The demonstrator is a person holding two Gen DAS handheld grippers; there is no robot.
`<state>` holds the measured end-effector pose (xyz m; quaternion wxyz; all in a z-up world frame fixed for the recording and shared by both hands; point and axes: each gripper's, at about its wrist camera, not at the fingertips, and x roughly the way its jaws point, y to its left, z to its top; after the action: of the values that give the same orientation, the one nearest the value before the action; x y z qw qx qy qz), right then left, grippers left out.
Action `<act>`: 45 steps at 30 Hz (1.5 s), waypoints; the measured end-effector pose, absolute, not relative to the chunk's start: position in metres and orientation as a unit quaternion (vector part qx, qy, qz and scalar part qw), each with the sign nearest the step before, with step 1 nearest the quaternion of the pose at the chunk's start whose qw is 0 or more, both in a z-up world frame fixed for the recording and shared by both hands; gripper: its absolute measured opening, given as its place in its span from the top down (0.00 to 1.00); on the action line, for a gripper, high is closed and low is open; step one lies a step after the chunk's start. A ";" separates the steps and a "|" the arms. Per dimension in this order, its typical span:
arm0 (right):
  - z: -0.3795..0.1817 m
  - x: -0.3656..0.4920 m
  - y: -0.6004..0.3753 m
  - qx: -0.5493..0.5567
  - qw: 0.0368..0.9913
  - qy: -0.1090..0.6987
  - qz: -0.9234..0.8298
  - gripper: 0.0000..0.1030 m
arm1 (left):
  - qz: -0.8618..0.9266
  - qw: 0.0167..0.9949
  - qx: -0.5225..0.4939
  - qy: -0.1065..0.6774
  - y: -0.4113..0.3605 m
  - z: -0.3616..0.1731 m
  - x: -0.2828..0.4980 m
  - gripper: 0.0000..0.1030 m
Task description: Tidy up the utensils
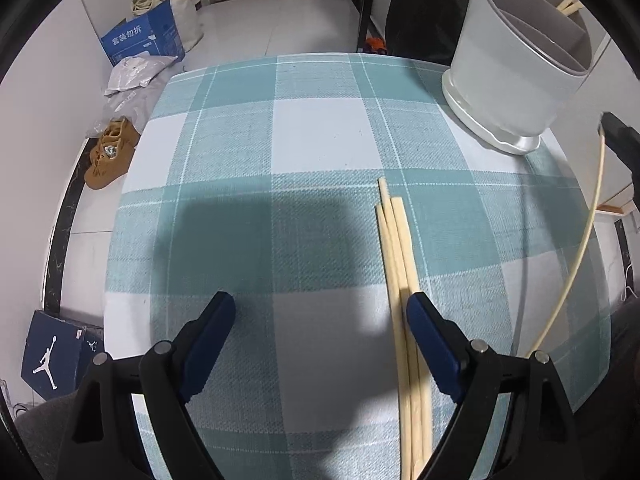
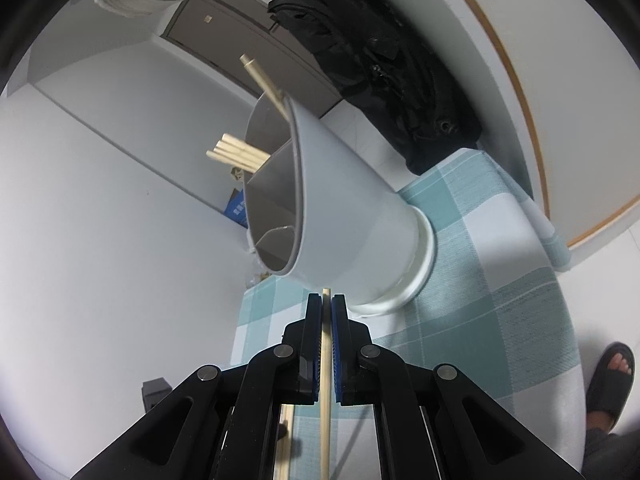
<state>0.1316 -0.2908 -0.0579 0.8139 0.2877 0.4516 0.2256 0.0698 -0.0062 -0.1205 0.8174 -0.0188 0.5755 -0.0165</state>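
Note:
Three wooden chopsticks lie together on the checked tablecloth, next to my left gripper's right finger. My left gripper is open and empty just above the cloth. A white divided utensil holder stands at the table's far right; it also shows in the right wrist view, with several chopsticks in it. My right gripper is shut on a single chopstick, held in the air near the holder's base. That gripper and chopstick show at the left view's right edge.
The round table's edge drops off on the left. On the floor are brown shoes, a blue carton and shoe boxes. A black bag hangs behind the table. A sandalled foot is at right.

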 end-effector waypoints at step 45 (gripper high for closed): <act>-0.061 0.137 -0.276 0.267 0.814 0.458 0.239 0.96 | 0.014 0.828 -0.046 0.559 0.008 -0.115 0.083 0.35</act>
<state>0.1367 -0.2755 -0.0614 0.8135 0.2673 0.4577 0.2392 0.0828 0.0085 -0.1154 0.8281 -0.0455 0.5585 0.0141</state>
